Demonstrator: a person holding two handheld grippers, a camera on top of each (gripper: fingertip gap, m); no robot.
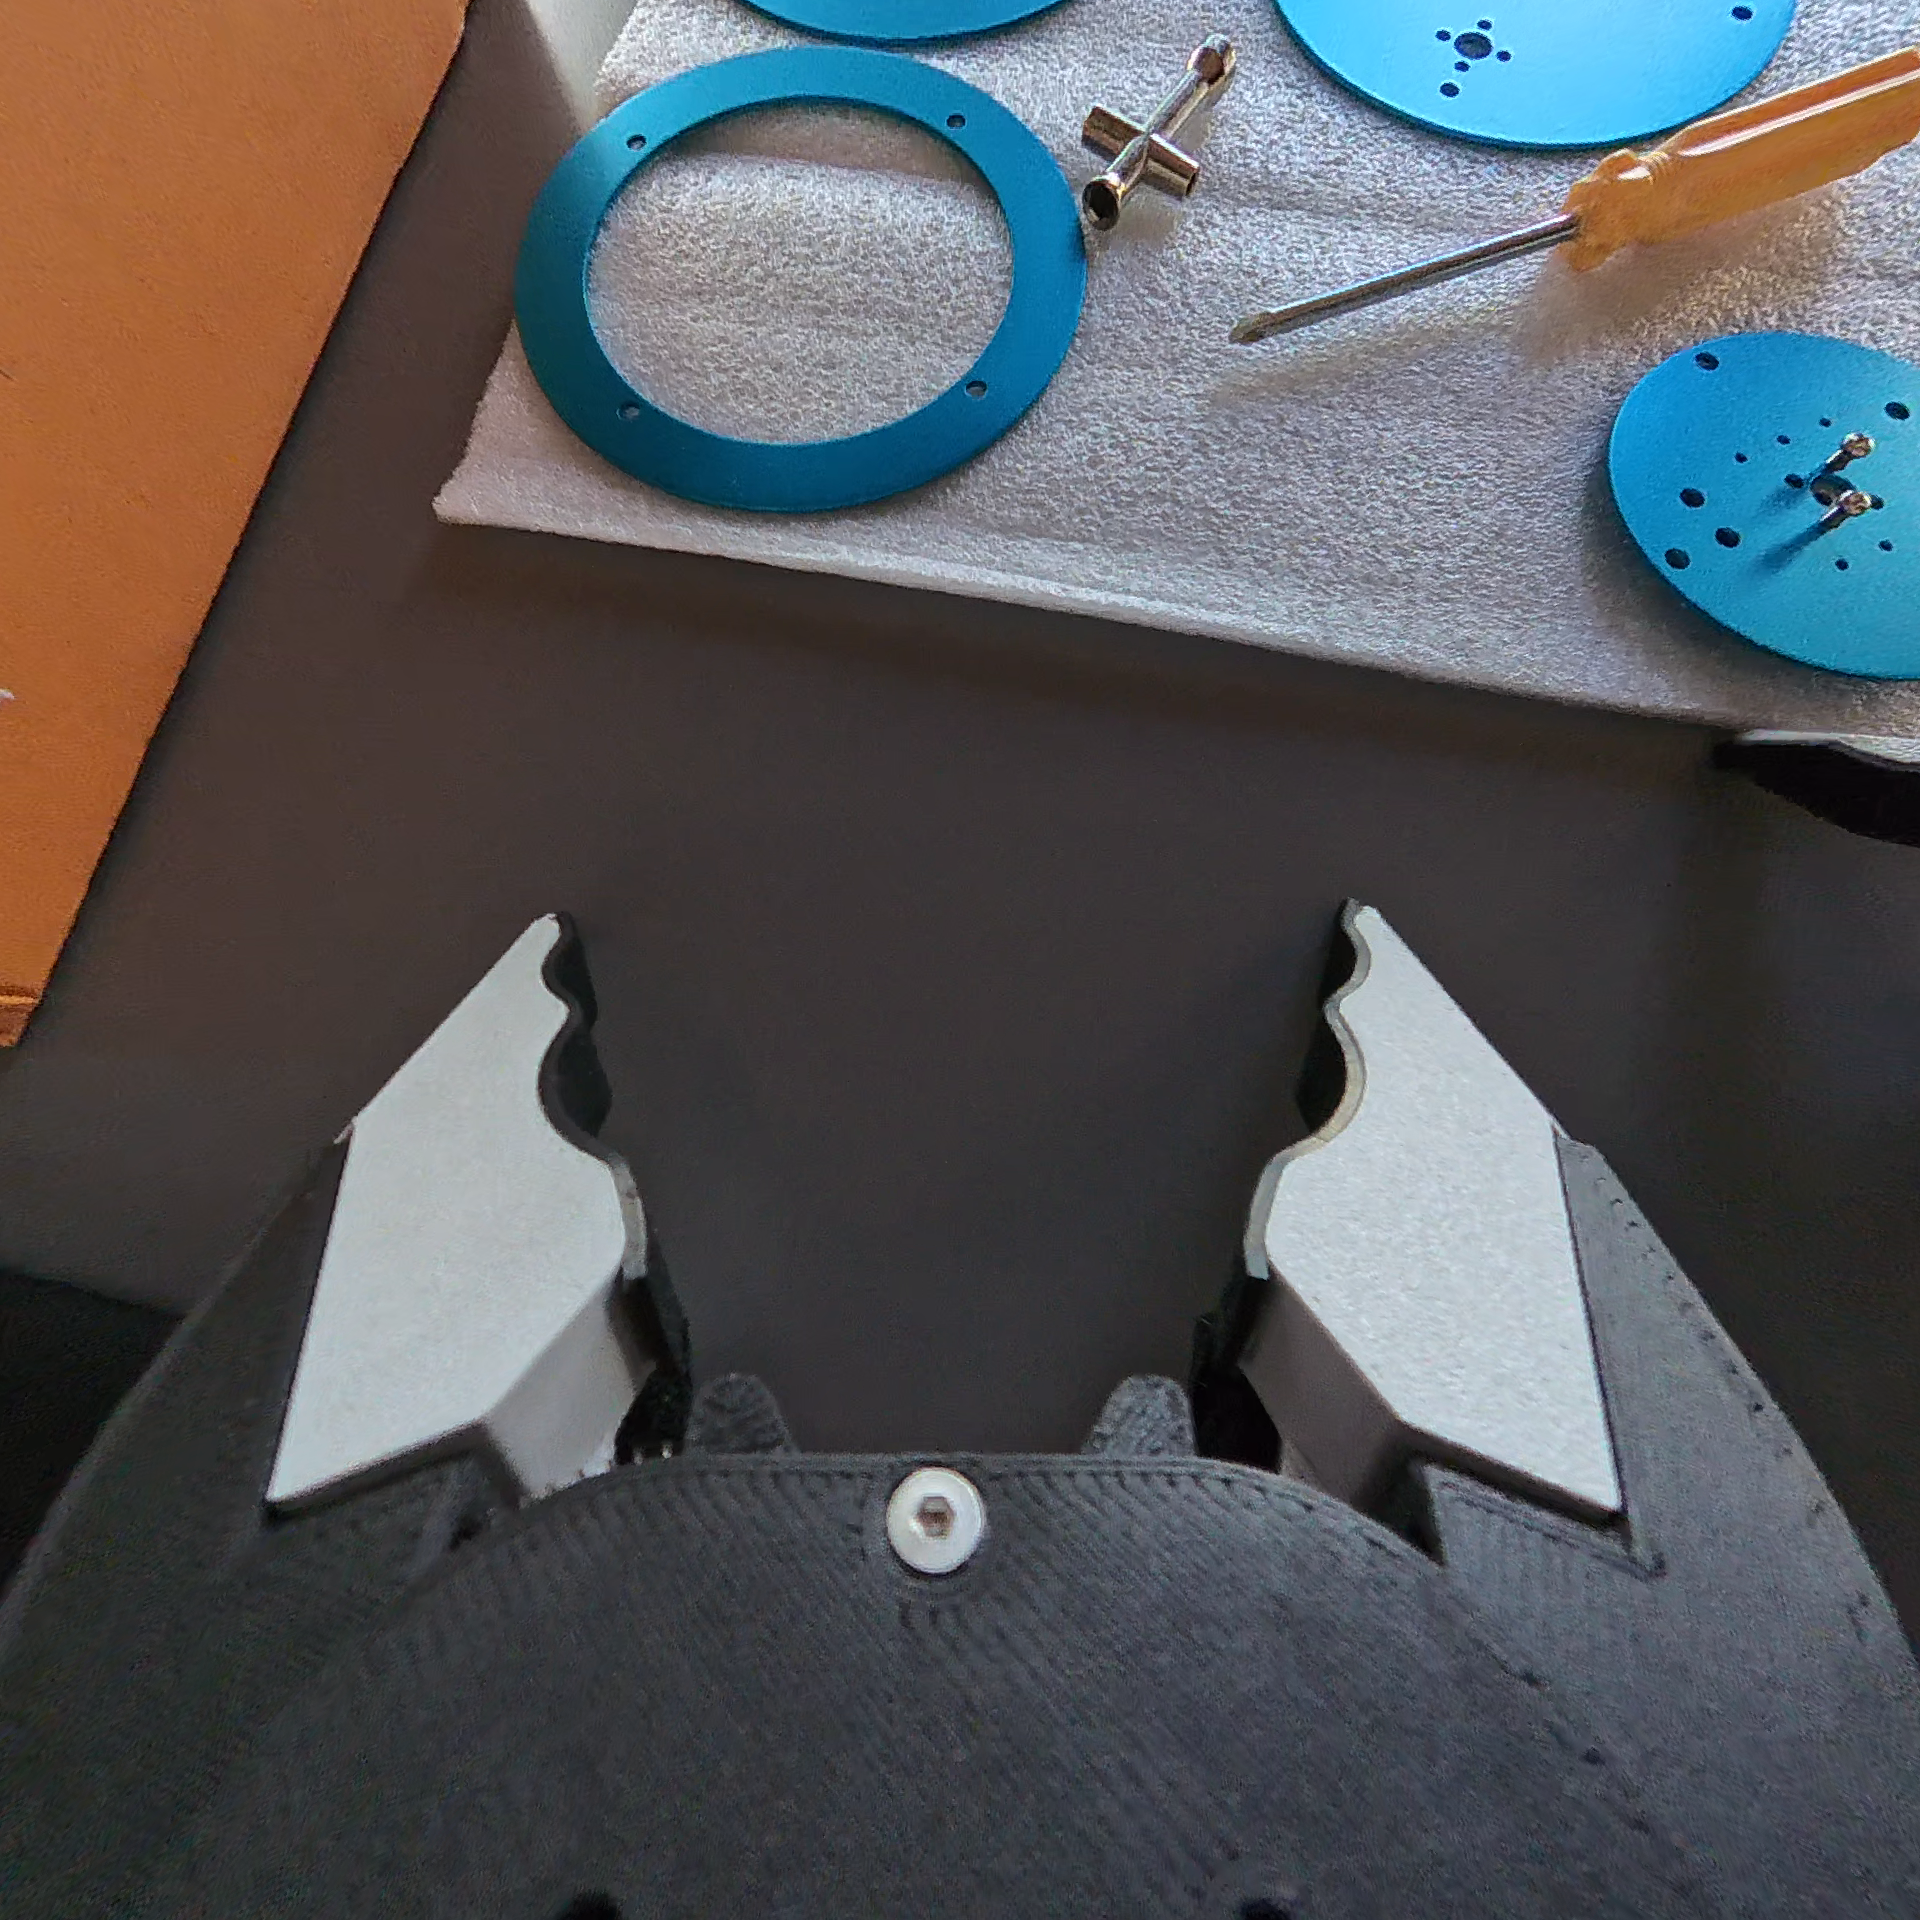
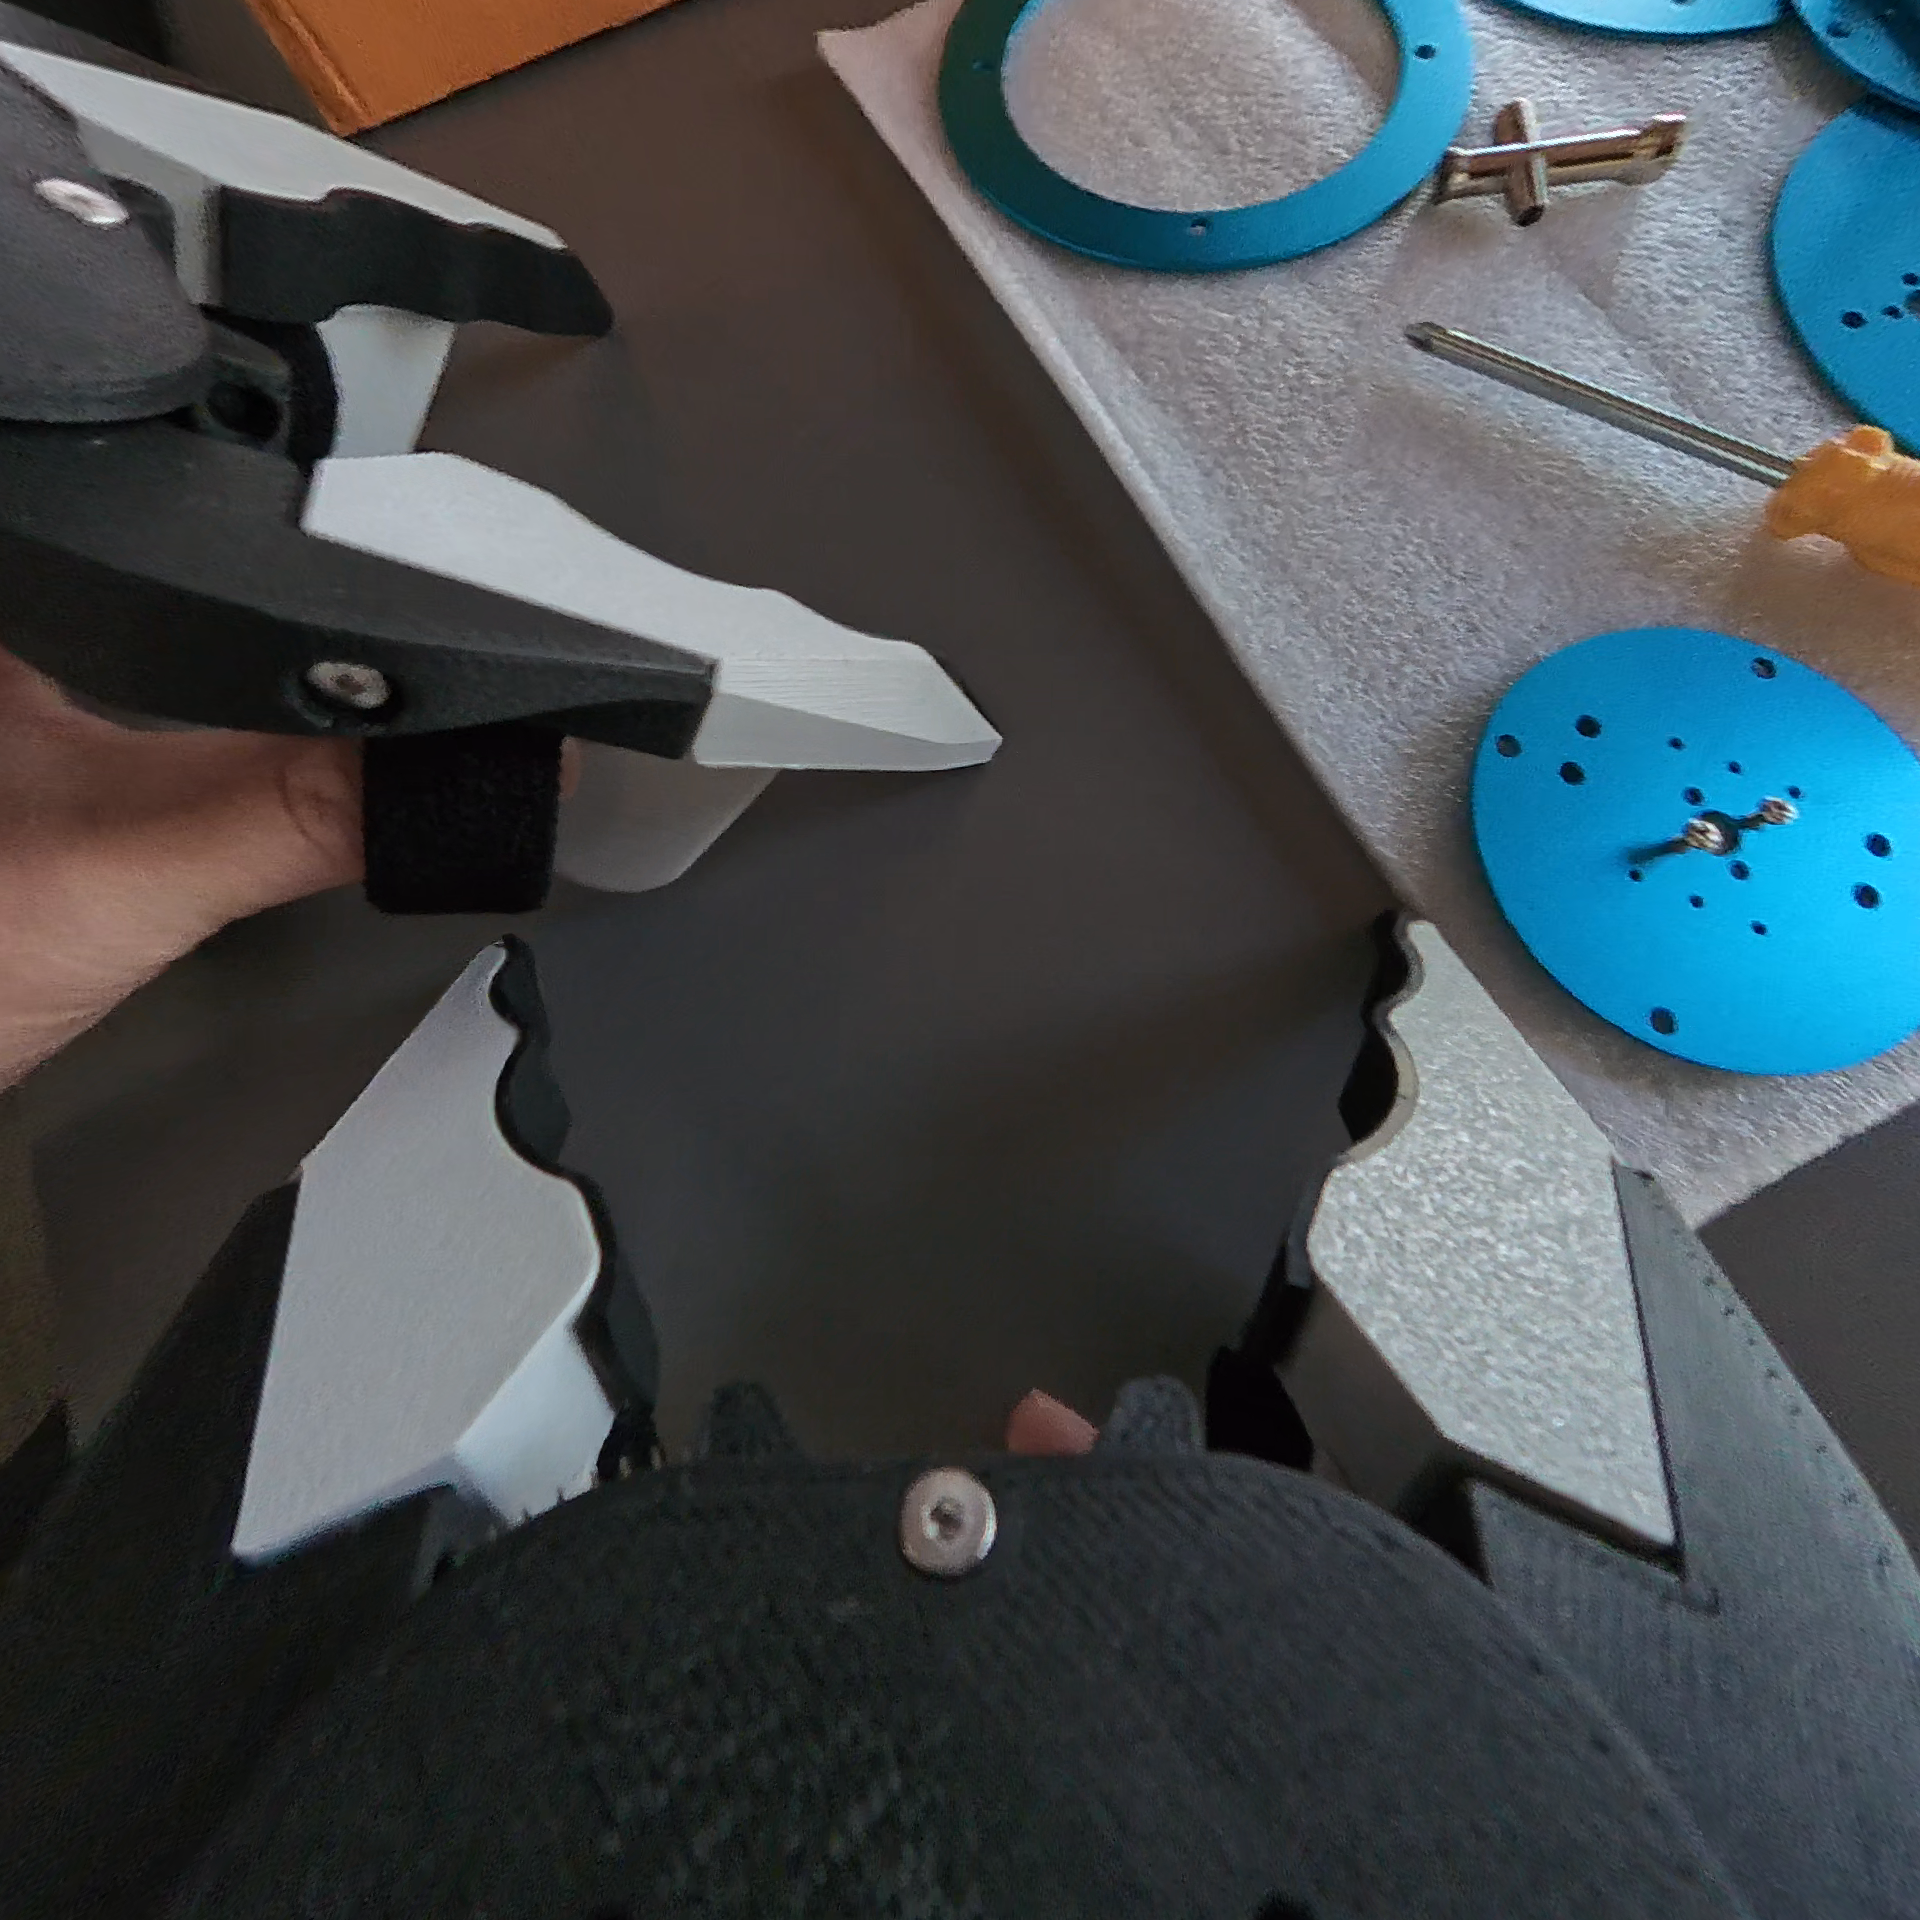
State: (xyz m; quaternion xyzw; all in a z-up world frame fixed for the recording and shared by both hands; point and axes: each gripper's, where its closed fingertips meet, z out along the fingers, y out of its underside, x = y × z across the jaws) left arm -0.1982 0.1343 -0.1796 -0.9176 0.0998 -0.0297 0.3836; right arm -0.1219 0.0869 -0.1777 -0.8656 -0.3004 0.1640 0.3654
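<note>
My left gripper (image 1: 956, 920) is open and empty above the dark table, short of a white foam sheet (image 1: 1195, 499). On the sheet lie a blue metal ring (image 1: 800, 457), a small cross-shaped socket wrench (image 1: 1153, 135), a screwdriver with an orange handle (image 1: 1621, 192) and a small blue perforated disc (image 1: 1766, 509) with two screws in it. My right gripper (image 2: 951, 940) is open and empty, its right finger beside the sheet's edge near that disc (image 2: 1704, 852). The left gripper (image 2: 790, 520) also shows at the upper left of the right wrist view, held by a hand (image 2: 156, 831).
An orange-brown board (image 1: 156, 364) lies left of the foam sheet. Larger blue discs (image 1: 1538, 62) sit at the sheet's far side. The ring (image 2: 1205, 223), wrench (image 2: 1548, 156) and screwdriver (image 2: 1662, 426) also show in the right wrist view.
</note>
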